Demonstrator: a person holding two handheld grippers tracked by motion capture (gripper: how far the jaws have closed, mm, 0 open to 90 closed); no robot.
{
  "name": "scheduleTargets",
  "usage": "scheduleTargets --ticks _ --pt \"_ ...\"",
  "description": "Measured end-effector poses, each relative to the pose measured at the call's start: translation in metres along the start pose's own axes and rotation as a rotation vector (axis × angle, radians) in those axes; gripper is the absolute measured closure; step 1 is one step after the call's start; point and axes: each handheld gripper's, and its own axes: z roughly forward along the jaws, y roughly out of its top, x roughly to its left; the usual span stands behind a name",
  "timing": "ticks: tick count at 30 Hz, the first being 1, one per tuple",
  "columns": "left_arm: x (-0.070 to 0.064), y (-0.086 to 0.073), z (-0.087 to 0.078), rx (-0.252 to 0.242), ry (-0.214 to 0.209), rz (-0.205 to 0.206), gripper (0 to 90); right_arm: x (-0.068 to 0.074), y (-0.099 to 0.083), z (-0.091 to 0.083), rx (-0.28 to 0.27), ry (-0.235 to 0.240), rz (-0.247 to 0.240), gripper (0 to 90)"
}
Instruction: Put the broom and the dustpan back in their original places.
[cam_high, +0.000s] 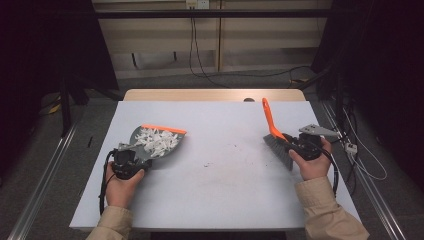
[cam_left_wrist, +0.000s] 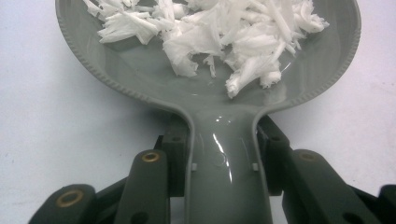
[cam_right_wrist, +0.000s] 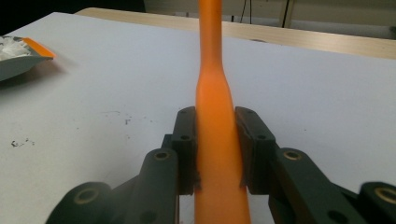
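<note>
A grey dustpan (cam_high: 150, 150) with an orange lip lies at the table's left, holding a heap of white paper shreds (cam_high: 157, 139). My left gripper (cam_high: 131, 161) is shut on the dustpan's handle (cam_left_wrist: 226, 172), and the shreds (cam_left_wrist: 219, 32) fill the pan's bowl. At the right, a hand brush with an orange handle (cam_high: 270, 120) and grey bristles (cam_high: 280, 150) is held in my right gripper (cam_high: 295, 145). That gripper (cam_right_wrist: 215, 154) is shut on the orange handle (cam_right_wrist: 214, 93), which points toward the table's far edge.
The white table top (cam_high: 215, 175) has a few dark specks (cam_high: 220, 161) near its middle. A wooden strip (cam_high: 210, 94) runs along the far edge. Cables (cam_high: 360, 160) lie on the floor to the right. The dustpan's orange lip (cam_right_wrist: 37, 48) shows far left in the right gripper view.
</note>
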Motion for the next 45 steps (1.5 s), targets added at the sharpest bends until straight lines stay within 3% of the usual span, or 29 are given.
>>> scheduleTargets --ticks 20,45 --pt "0.000 0.001 0.001 -0.005 0.006 -0.011 63.7 -0.009 -0.005 -0.011 -0.004 -0.032 -0.003 71.5" --pt "0.000 0.001 0.005 0.005 0.035 -0.028 63.7 -0.025 -0.012 -0.021 -0.009 -0.075 0.028 71.5"
